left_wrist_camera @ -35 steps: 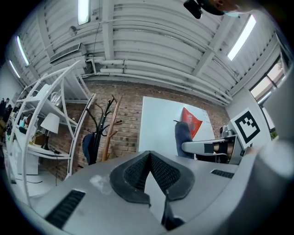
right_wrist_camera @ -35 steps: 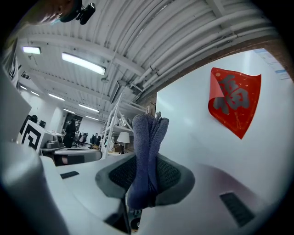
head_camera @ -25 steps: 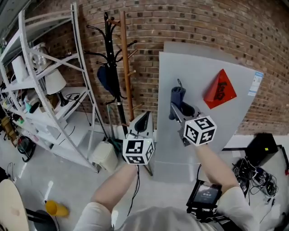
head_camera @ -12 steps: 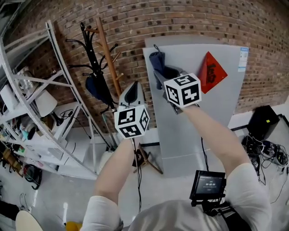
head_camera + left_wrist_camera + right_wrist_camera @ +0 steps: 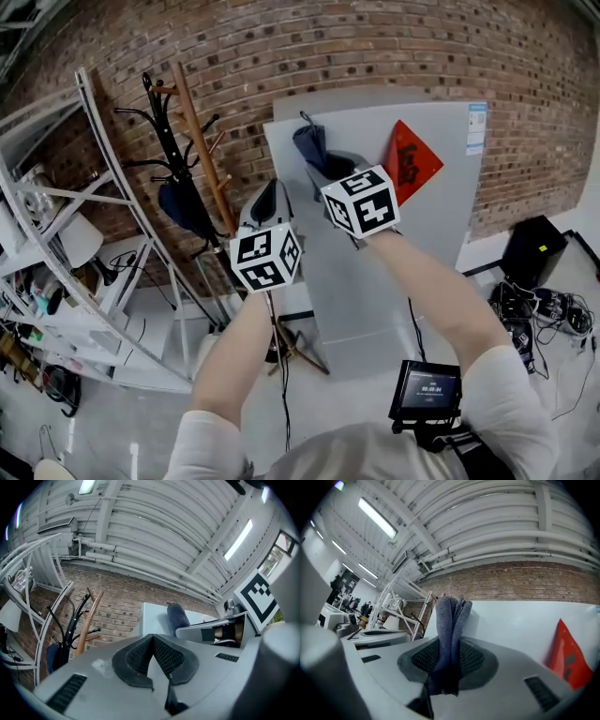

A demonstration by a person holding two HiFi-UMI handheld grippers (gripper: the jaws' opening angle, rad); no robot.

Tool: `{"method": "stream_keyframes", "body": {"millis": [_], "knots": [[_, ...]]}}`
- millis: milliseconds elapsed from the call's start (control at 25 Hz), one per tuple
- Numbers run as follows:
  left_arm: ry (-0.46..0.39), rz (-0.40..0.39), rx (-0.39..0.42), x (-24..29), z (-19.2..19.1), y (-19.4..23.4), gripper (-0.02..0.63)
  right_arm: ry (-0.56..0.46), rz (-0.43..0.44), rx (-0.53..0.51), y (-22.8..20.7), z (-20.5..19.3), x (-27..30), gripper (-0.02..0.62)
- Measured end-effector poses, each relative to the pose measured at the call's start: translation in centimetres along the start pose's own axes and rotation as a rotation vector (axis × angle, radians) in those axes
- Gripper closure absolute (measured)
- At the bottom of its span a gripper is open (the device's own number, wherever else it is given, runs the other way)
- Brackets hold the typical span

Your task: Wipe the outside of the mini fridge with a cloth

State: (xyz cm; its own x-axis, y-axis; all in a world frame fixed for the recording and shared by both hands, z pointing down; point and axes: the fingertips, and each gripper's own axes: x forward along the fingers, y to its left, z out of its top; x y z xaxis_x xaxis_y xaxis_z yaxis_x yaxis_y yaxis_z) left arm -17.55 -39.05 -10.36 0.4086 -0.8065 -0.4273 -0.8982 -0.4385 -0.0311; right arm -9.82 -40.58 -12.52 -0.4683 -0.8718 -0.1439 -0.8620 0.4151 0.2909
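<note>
The grey mini fridge [image 5: 375, 272] stands against the brick wall, with a red diamond sticker [image 5: 412, 164] on its door. My right gripper [image 5: 328, 169] is shut on a blue-grey cloth [image 5: 309, 145] and presses it onto the door's upper left part, near the top edge. In the right gripper view the cloth [image 5: 450, 616] stands up between the jaws of the right gripper [image 5: 450, 641], against the fridge [image 5: 515, 620]. My left gripper [image 5: 267, 192] hangs left of the fridge, off its side. Its jaws are shut with nothing between them, as the left gripper [image 5: 152, 637] shows in its own view.
A black coat rack [image 5: 178, 159] and a wooden pole [image 5: 202, 150] stand just left of the fridge. White metal shelving [image 5: 66, 244] fills the left side. A black box [image 5: 532, 248] and tangled cables [image 5: 544, 309] lie on the floor at the right.
The right gripper has carried the cloth up and left across the door, from beside the sticker to near the top left corner. The left gripper has risen alongside.
</note>
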Motion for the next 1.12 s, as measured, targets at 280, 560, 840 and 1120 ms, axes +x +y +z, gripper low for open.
{"method": "stream_keyframes", "body": {"millis": [280, 560, 840, 1120], "knots": [[-0.002, -0.064, -0.017, 2.4, -0.3, -5.6, 0.606, 0.019, -0.064, 0.033, -6.3, -0.9, -3.5, 0.491], [0.004, -0.102, -0.024, 4.3, -0.9, -11.1, 0.606, 0.012, -0.066, 0.066, -10.8, -0.7, -7.3, 0.491], [0.024, -0.127, -0.036, 6.4, -1.2, -15.7, 0.606, 0.041, -0.107, 0.097, -16.5, -1.5, -10.1, 0.491], [0.041, -0.148, -0.046, 8.4, -1.9, -20.1, 0.606, 0.073, -0.180, 0.105, -23.3, -4.3, -12.7, 0.491]]}}
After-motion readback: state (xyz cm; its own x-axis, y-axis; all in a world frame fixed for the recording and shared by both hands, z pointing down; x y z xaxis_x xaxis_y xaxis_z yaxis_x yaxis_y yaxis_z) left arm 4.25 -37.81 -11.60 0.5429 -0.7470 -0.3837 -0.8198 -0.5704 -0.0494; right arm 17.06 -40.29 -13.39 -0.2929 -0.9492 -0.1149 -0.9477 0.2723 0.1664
